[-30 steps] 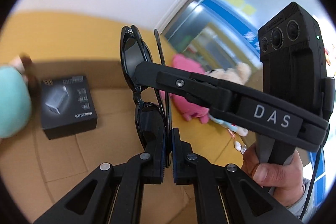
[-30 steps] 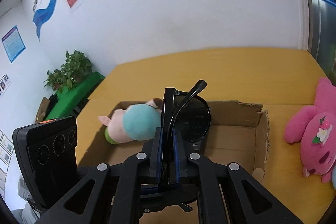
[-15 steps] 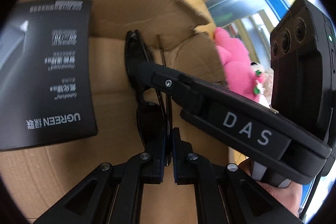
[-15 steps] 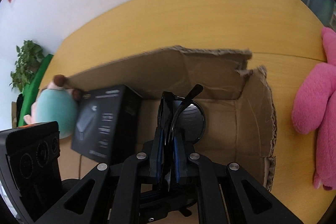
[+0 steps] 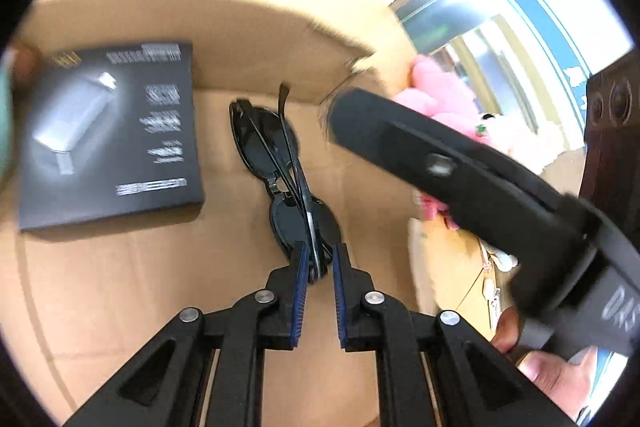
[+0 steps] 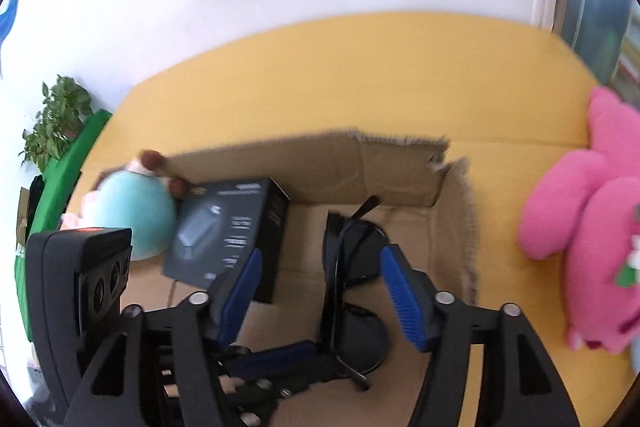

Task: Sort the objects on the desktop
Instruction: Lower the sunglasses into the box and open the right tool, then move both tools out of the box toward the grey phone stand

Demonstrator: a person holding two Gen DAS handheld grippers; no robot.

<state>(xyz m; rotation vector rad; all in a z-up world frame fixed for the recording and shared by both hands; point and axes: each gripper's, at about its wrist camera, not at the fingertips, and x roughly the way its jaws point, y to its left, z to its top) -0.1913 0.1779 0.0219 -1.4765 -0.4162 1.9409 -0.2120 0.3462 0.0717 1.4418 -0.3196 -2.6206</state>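
Note:
Black sunglasses (image 5: 280, 163) lie folded on the floor of the cardboard box (image 5: 260, 39), right of a black product carton (image 5: 108, 135). My left gripper (image 5: 320, 267) is at their near end. Its jaws are opening, a small gap shows, and the frame stands between the pads, no longer pinched. In the right wrist view my right gripper (image 6: 320, 291) is opening wide. Its blue pads (image 6: 404, 295) straddle the sunglasses (image 6: 352, 267) without touching them. One blurred right finger (image 5: 440, 167) crosses the left wrist view.
A teal plush (image 6: 128, 211) lies in the box's left end beside the black carton (image 6: 232, 231). A pink plush (image 6: 592, 211) sits on the yellow table (image 6: 360, 67) right of the torn box wall (image 6: 460, 211). A hand (image 5: 552, 379) holds the right gripper.
Both grippers have sunk into the box with the sunglasses. The right jaws have sprung wide off them and the left jaws have parted slightly. The glasses now rest on the box floor.

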